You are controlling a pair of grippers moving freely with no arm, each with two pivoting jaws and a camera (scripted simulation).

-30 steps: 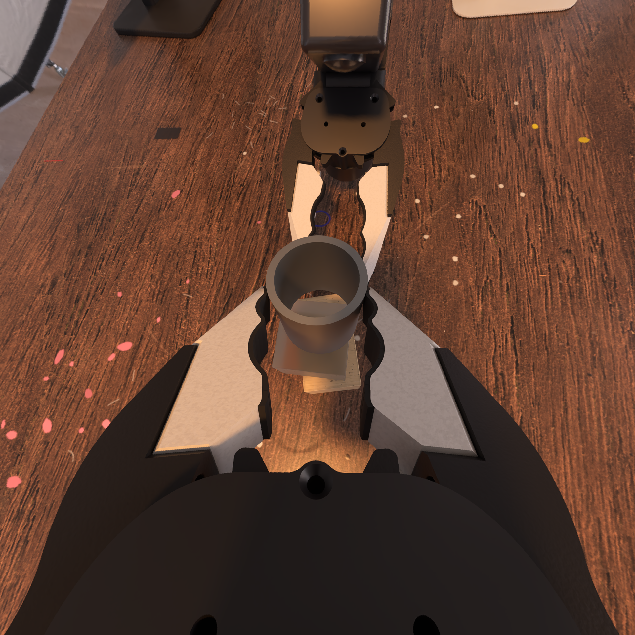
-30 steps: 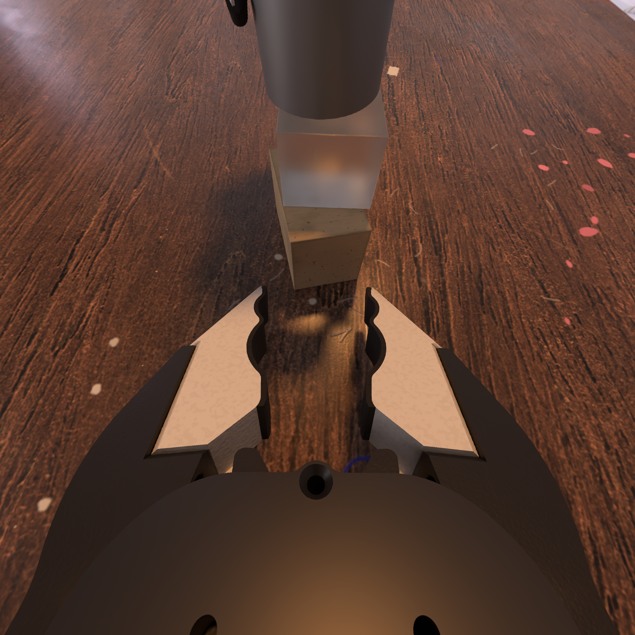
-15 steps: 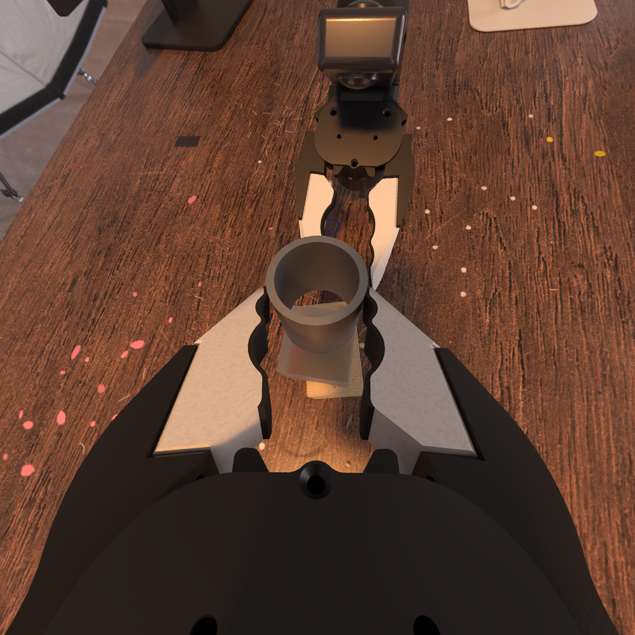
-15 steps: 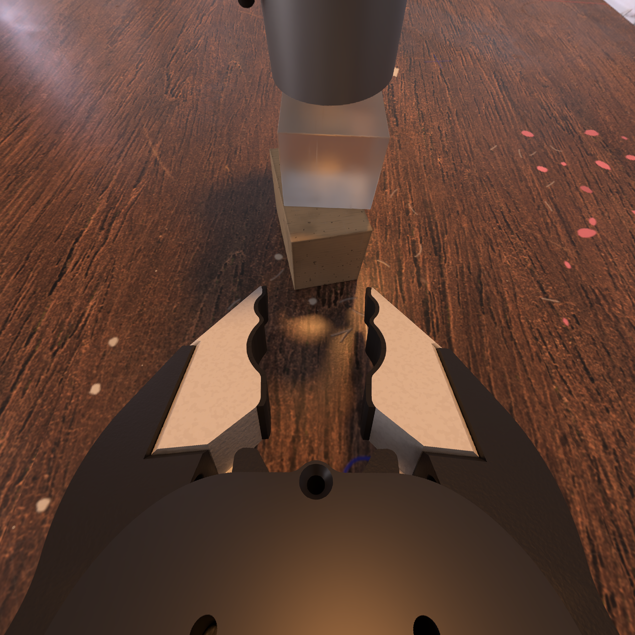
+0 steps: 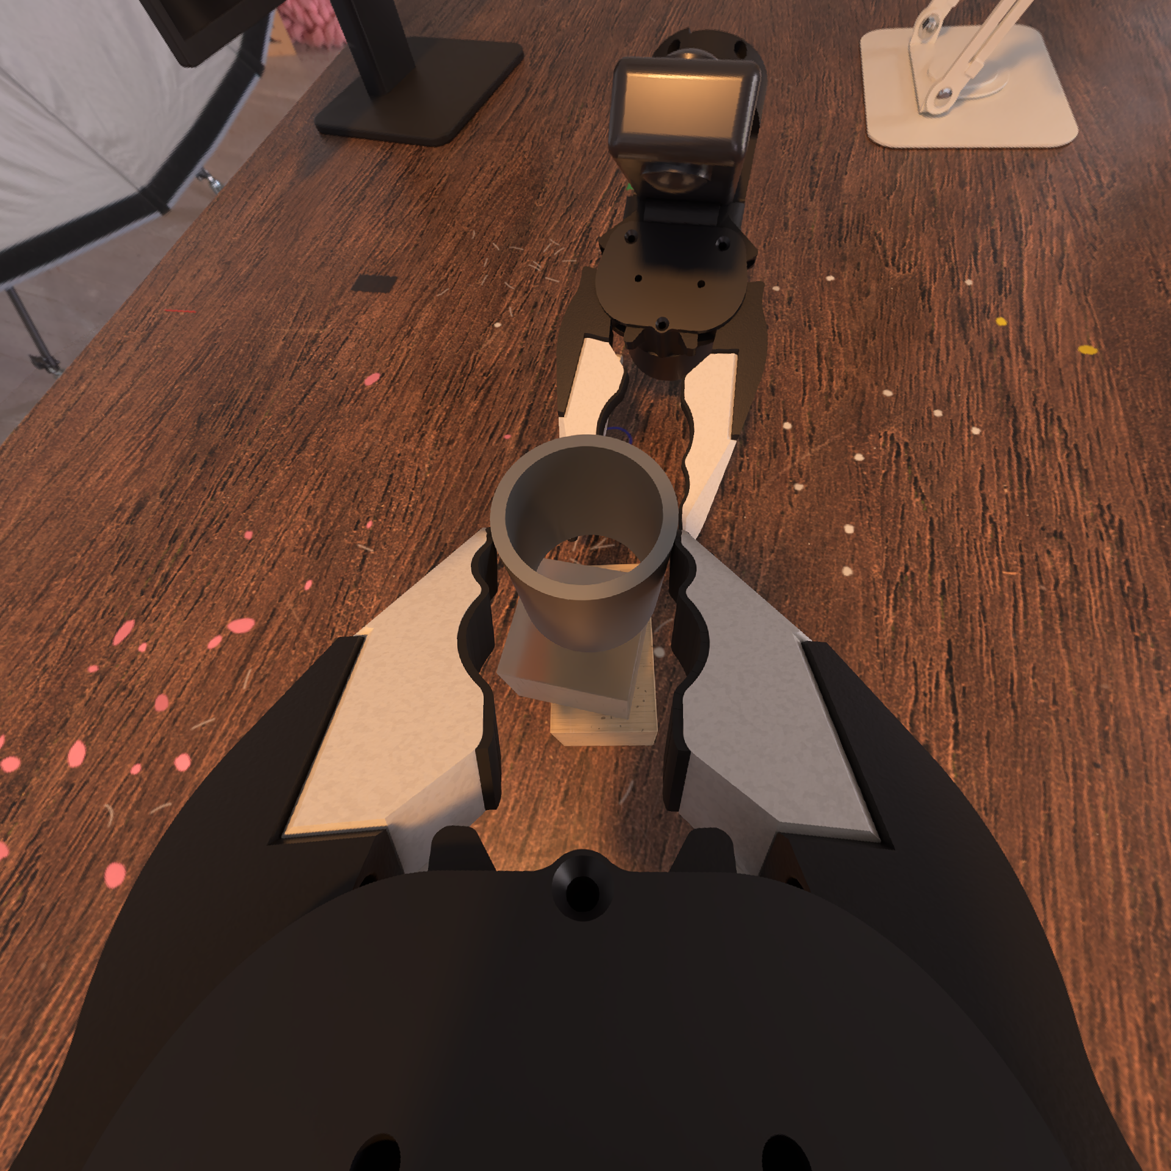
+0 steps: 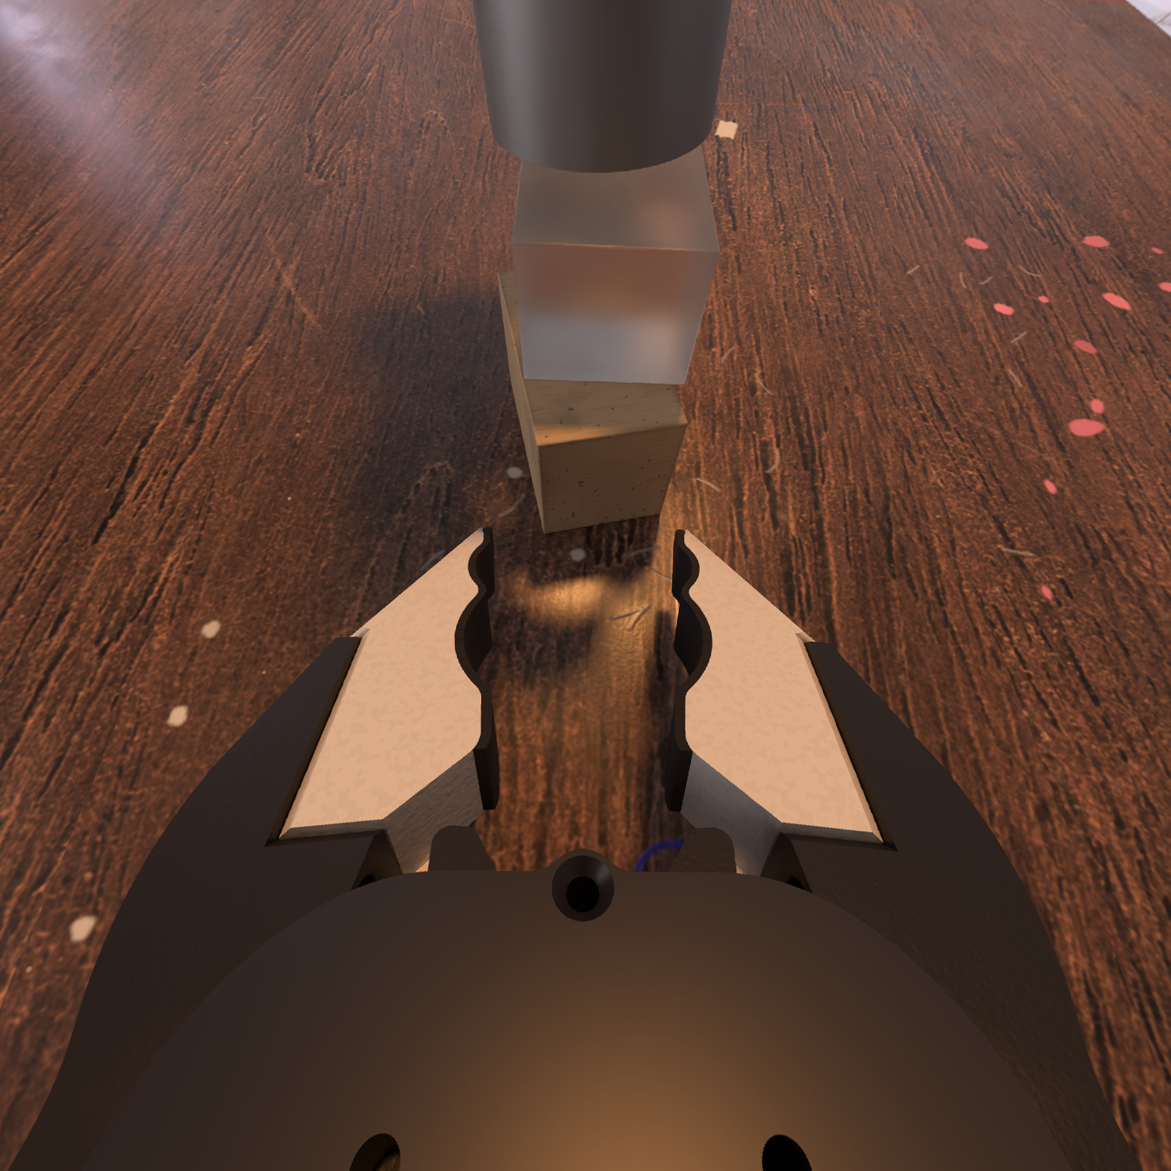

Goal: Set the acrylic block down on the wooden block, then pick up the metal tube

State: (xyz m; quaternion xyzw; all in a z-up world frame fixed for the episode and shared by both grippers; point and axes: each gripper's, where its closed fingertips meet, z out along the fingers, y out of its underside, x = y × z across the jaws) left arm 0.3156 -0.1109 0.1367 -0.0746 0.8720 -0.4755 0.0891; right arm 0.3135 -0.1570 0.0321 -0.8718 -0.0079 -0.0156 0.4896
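Observation:
My left gripper is shut on the grey metal tube and holds it upright in the air above the stack. The frosted acrylic block rests, slightly turned, on the wooden block. In the right wrist view the tube hangs clear above the acrylic block, which sits on the wooden block. My right gripper is open and empty, just short of the wooden block; it also shows in the left wrist view beyond the tube.
The dark wooden table carries pink, white and yellow paint specks. A black monitor stand base is at the far left and a beige lamp base at the far right. The table's left edge borders a white softbox.
My left gripper has risen with the tube, so the gap between the tube and the acrylic block has grown. The right gripper and the stacked blocks have stayed put.

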